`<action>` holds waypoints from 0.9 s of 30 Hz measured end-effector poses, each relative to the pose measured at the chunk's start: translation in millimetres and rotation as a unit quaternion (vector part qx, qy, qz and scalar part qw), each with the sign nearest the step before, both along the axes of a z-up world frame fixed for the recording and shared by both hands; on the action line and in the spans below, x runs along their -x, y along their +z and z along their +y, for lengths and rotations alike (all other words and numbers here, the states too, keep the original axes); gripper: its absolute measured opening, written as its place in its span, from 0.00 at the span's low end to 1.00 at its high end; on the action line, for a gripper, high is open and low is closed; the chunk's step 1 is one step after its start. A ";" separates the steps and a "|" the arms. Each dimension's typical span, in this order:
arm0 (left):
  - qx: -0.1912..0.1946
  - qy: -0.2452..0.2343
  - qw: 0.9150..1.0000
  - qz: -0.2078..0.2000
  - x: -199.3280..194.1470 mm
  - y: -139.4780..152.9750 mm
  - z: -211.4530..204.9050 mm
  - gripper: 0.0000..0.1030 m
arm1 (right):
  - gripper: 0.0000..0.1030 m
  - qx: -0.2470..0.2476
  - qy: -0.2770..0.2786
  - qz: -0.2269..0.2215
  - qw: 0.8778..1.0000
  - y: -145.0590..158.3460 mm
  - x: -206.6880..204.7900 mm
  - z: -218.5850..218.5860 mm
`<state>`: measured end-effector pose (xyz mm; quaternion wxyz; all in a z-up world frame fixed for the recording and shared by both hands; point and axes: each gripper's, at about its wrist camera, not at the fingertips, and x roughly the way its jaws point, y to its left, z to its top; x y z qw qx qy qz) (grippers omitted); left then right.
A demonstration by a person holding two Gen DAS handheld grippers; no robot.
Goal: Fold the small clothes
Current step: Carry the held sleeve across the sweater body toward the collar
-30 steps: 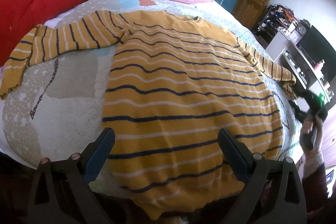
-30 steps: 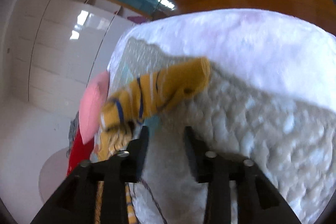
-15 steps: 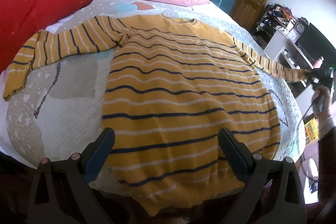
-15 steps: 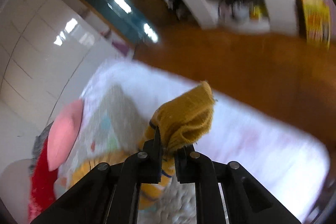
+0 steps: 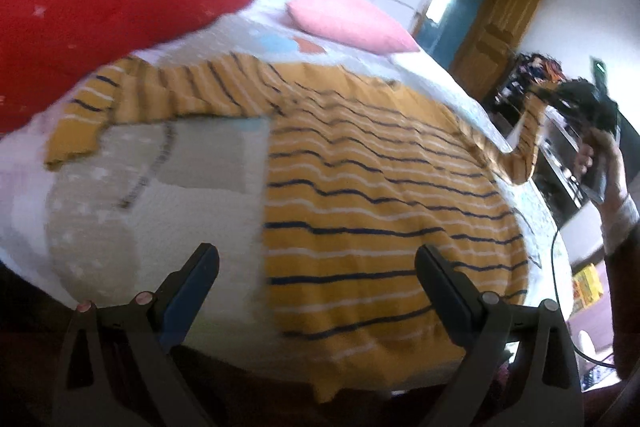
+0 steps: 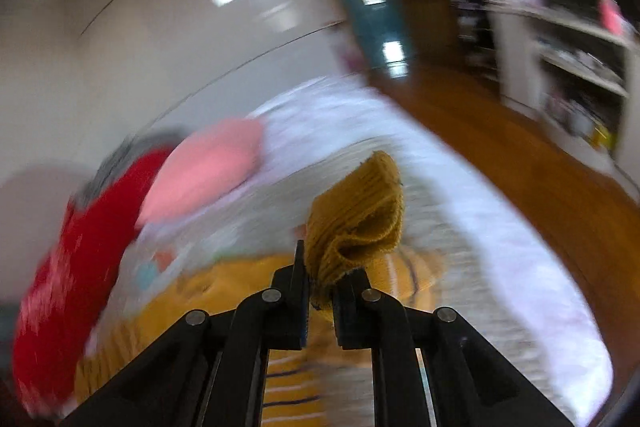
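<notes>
Your right gripper (image 6: 320,279) is clamped on the cuff (image 6: 356,223) of the yellow striped sweater (image 5: 384,195); the ribbed end sticks out past the fingertips, bunched and half folded over. Your left gripper (image 5: 316,267) has its jaws spread wide with nothing between them; below and ahead of those jaws lies the sweater's lower body, flat on the bedspread (image 5: 120,219).

What could go wrong: only a little of the cuff is pinched, so a quick swing could pull the knit out of the pads; the lifted sleeve (image 5: 524,147) may drag the shoulder and ripple the body if you carry it across with nothing pinning the garment down; the bunched cuff may land twisted, leaving a lumpy fold. I judge that the sleeve should be laid slowly across the chest.

As to direction: the sweater's long axis runs away from the left jaws, hem nearest them and collar far ahead toward the pink pillow (image 5: 348,23); the other sleeve (image 5: 160,95) stretches off to the left of those jaws, flat, under the edge of the red cushion (image 5: 100,23); the held sleeve rises to their right, from the shoulder up to the right gripper.
</notes>
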<state>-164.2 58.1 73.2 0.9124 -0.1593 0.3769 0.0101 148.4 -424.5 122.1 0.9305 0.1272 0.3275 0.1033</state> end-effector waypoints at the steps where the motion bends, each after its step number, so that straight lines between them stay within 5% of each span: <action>1: -0.004 0.008 1.000 -0.004 4.5 1.5 7.8 0.95 | 0.10 0.012 0.032 0.005 0.999 -4.0 -4.2 35.5; 8: -0.023 0.067 0.997 -0.010 38.5 -1.9 57.6 0.95 | 0.13 0.094 0.217 0.069 0.969 -77.9 -6.8 269.5; 11: -0.014 0.090 0.996 -0.006 48.1 -8.0 74.8 0.95 | 0.34 0.102 0.266 0.108 0.953 -119.2 4.5 326.1; 14: -0.001 0.106 0.994 0.000 56.5 -13.5 88.0 0.95 | 0.42 0.096 0.319 0.122 0.935 -141.4 36.6 363.6; 19: 0.003 0.117 0.993 0.002 60.8 -18.0 96.6 0.95 | 0.48 0.154 0.339 0.072 0.925 -126.9 68.5 347.7; 25: 0.021 0.114 0.993 0.000 57.3 -24.8 94.9 0.95 | 0.46 0.148 0.217 0.064 0.963 -95.4 28.8 242.5; 27: 0.030 0.111 0.993 0.004 53.7 -28.8 93.8 0.95 | 0.30 0.136 0.182 0.084 0.970 -96.2 12.2 217.5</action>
